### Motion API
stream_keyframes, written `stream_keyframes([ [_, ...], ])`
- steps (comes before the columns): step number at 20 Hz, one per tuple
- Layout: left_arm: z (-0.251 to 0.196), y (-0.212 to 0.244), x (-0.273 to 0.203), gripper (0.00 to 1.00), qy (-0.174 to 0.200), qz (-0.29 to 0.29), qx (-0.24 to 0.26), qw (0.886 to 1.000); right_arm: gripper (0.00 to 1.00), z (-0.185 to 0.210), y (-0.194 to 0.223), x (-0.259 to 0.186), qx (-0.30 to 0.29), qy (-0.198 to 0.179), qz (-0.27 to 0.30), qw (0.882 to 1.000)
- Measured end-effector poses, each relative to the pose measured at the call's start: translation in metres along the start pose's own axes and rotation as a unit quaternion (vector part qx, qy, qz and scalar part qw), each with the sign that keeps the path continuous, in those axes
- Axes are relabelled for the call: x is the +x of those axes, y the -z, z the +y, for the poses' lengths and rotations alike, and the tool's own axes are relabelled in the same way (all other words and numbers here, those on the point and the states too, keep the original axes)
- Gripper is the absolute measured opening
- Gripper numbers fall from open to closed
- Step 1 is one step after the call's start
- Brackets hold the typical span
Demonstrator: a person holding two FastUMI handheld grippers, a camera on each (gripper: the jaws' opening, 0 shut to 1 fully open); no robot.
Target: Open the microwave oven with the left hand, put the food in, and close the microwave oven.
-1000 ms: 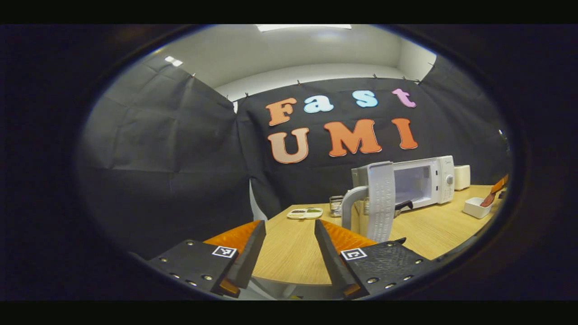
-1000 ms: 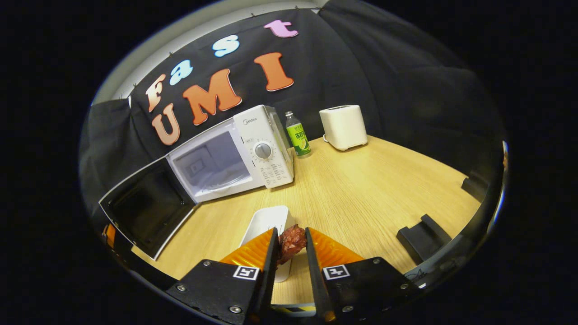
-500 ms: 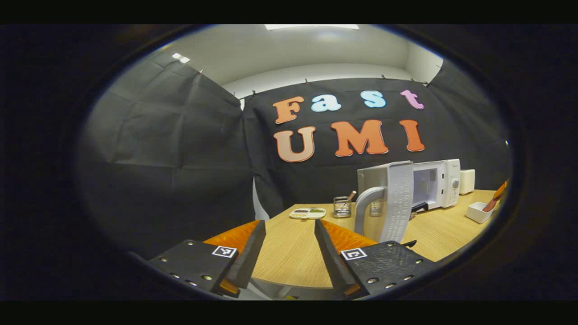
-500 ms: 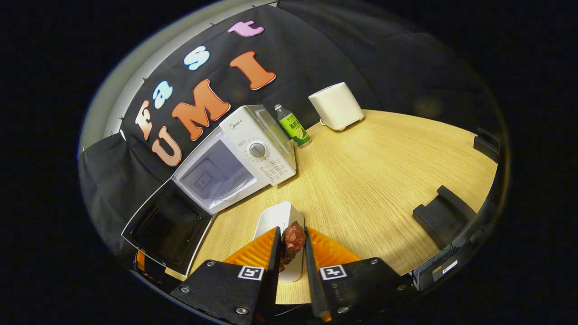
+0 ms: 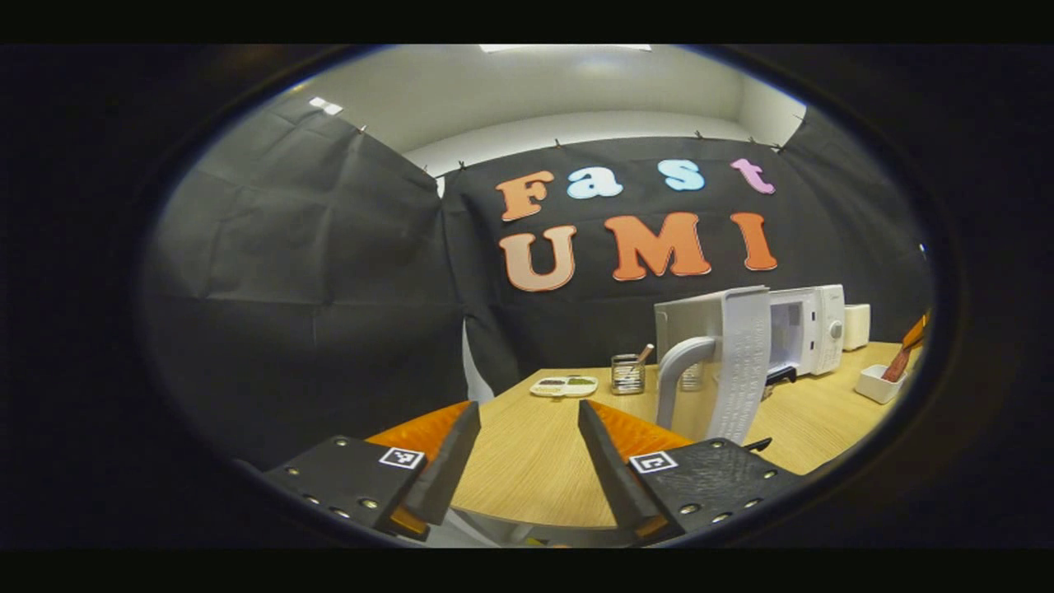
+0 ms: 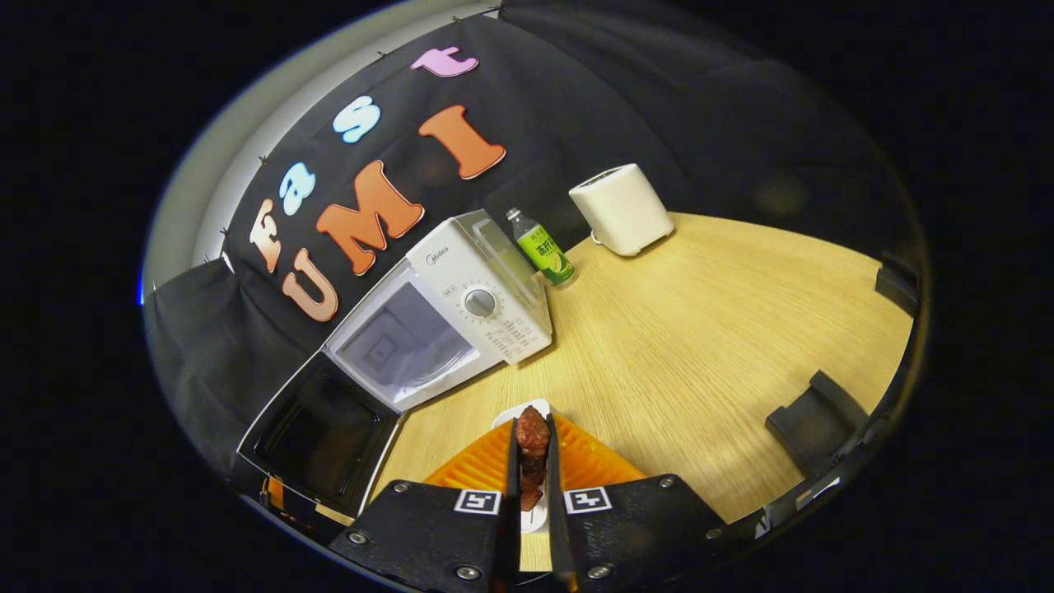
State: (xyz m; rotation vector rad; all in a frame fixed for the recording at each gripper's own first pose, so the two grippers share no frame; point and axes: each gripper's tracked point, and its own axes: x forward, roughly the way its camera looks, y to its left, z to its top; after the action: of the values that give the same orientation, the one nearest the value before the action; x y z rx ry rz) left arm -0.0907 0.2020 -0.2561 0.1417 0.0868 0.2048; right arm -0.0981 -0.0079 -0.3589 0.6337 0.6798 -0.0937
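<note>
Since a second ago the right gripper (image 6: pixel 532 445) has narrowed its fingers onto the piece of reddish-brown food (image 6: pixel 532 435), now pinched on both sides above the small white dish (image 6: pixel 537 515), while the left gripper (image 5: pixel 520 457) stays wide apart and empty over the near edge of the wooden table (image 5: pixel 535 461). Farther back on the table the microwave (image 6: pixel 461 309) stands with its door (image 6: pixel 317 428) swung open to the left, a green bottle (image 6: pixel 543 251) just to its right and a white toaster (image 6: pixel 622 207) beyond that.
</note>
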Motion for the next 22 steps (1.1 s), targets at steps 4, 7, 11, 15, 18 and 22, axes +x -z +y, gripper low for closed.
stream_keyframes([
  [4, 0.003, 0.005, 0.003, 0.86, -0.005, 0.013, -0.002, 1.0, 0.13, 0.026, -0.023, -0.005, -0.027, -0.007, -0.024, 0.999],
  [7, 0.0, 0.008, 0.008, 0.86, 0.0, 0.018, -0.005, 1.0, 0.13, 0.048, -0.038, -0.003, -0.042, -0.023, -0.042, 0.998],
  [11, -0.001, 0.01, 0.011, 0.86, 0.002, 0.024, -0.008, 1.0, 0.13, 0.089, -0.053, 0.01, -0.063, -0.047, -0.062, 0.995],
  [15, -0.001, 0.01, 0.012, 0.86, 0.001, 0.027, -0.007, 1.0, 0.13, 0.137, -0.063, 0.029, -0.07, -0.078, -0.081, 0.991],
  [18, 0.002, 0.011, 0.013, 0.86, 0.0, 0.033, -0.008, 0.999, 0.13, 0.171, -0.069, 0.049, -0.064, -0.097, -0.099, 0.988],
  [22, 0.009, 0.01, 0.013, 0.87, -0.006, 0.031, -0.016, 0.999, 0.14, 0.2, -0.073, 0.081, -0.045, -0.1, -0.124, 0.986],
])
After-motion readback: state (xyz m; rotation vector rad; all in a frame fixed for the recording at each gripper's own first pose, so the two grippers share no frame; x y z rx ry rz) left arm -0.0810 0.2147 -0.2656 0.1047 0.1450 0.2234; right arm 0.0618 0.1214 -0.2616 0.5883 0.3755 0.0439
